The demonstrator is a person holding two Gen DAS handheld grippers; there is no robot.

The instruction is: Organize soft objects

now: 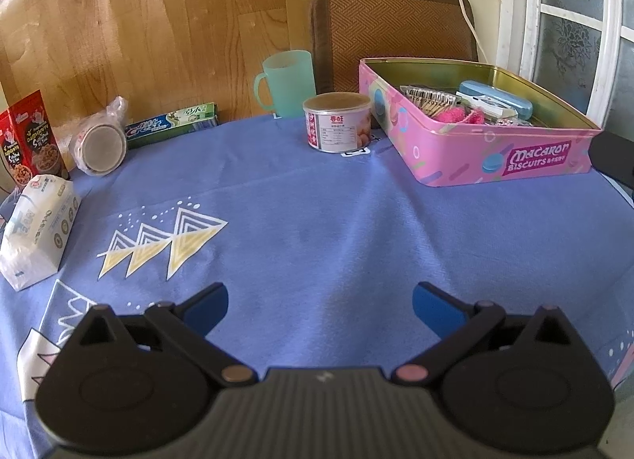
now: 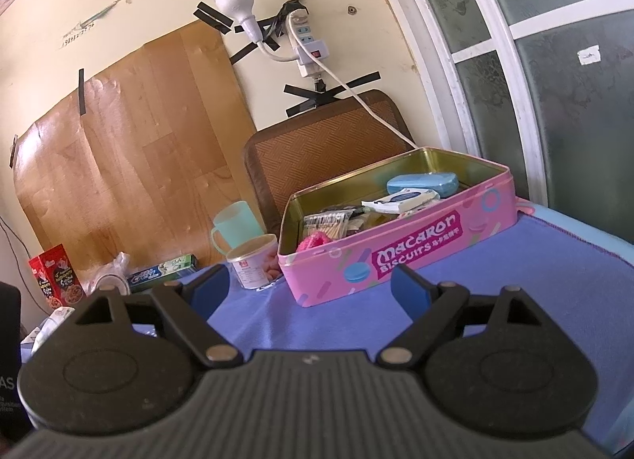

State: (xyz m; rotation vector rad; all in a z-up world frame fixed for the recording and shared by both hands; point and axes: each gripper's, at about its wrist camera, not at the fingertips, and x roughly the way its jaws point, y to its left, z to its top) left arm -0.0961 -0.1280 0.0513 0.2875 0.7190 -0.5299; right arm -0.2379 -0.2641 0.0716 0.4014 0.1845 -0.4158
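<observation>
Both claws, left claw [image 1: 320, 302] and right claw [image 2: 309, 286], hang wide open and empty over the desk [image 1: 317, 213], pink tin [image 1: 475, 150] sitting nearby.

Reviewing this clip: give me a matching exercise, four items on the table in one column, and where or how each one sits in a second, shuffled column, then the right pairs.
Things:
1. teal mug
2. tissue pack
3. small can
4. blue case

Places or states:
A. inside the pink biscuit tin
B. lying near the table's left edge, by the red snack box
C. upright on the blue tablecloth, just left of the tin
D. standing behind the can, by the chair back

Pairs: 1-D, 2-B, 3-C, 4-A
</observation>
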